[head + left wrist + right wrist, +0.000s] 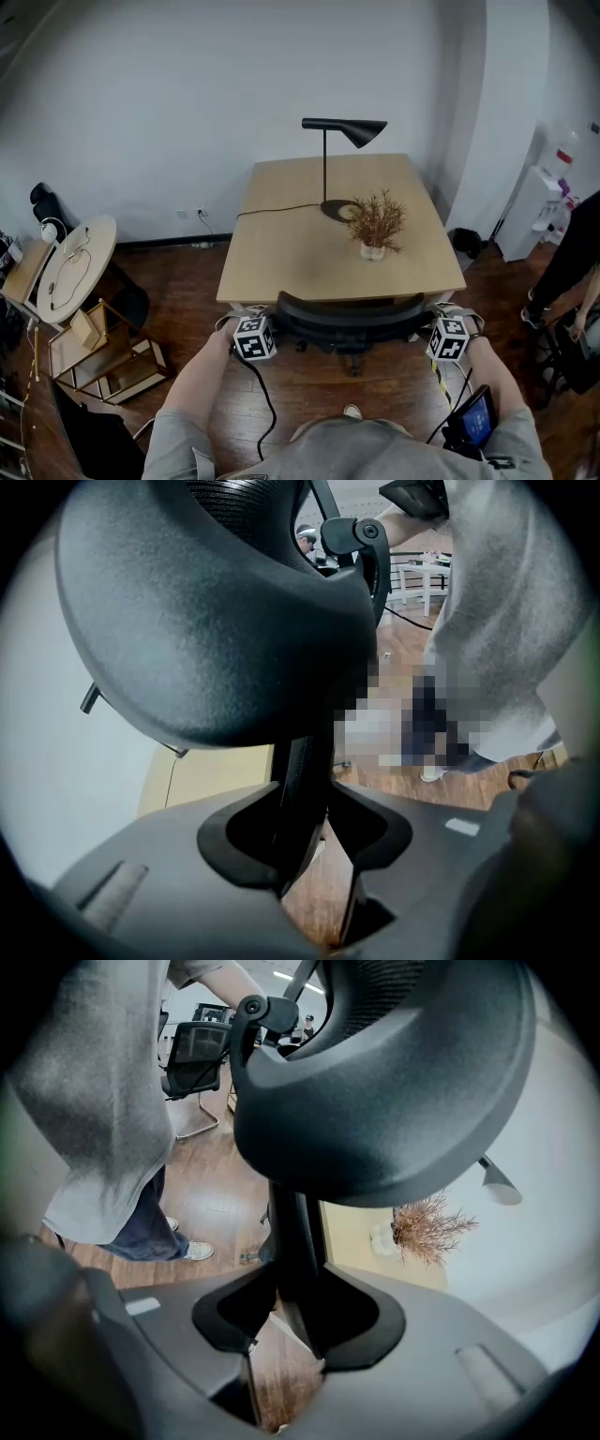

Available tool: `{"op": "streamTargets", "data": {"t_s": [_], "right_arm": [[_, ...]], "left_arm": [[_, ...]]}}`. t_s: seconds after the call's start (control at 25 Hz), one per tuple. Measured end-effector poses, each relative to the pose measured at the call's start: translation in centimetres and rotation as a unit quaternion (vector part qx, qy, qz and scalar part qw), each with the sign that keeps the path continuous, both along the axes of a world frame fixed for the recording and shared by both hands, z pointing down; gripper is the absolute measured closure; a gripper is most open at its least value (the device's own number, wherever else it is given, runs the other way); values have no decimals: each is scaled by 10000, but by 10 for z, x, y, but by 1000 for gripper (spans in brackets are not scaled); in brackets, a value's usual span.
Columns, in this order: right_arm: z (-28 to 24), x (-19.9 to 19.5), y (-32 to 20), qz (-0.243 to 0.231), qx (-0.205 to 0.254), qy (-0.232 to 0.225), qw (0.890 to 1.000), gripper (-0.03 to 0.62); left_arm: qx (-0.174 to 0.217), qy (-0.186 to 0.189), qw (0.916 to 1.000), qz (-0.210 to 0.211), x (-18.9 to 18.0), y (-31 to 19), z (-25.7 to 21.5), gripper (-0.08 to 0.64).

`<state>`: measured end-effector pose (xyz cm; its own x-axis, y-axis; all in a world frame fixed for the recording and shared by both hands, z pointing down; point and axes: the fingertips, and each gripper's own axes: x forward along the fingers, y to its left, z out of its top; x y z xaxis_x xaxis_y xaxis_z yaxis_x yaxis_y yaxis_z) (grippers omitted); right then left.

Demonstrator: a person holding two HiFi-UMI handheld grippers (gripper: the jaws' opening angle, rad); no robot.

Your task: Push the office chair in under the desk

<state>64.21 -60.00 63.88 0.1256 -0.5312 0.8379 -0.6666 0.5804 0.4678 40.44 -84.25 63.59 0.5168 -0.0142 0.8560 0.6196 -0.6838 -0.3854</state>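
the office chair (349, 317) stood with its backrest at the desk's (281, 267) near edge. the left gripper (302, 829) and right gripper (298, 1309) each clamped an armrest post (295, 780). likely best: push both sides evenly, straight toward the far edge, keeping the chair centred.

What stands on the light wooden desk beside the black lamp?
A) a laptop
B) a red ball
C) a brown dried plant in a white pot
C: the brown dried plant in a white pot stands on the light wooden desk beside the black desk lamp.
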Motion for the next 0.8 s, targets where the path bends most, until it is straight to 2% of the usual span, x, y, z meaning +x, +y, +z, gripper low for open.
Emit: {"op": "streamTargets", "data": {"t_s": [0.8], "right_arm": [[0,43,-37,-168,99,-1,9998,428]], "left_arm": [[72,15,9997,-211,36,-29,1,405]]}}
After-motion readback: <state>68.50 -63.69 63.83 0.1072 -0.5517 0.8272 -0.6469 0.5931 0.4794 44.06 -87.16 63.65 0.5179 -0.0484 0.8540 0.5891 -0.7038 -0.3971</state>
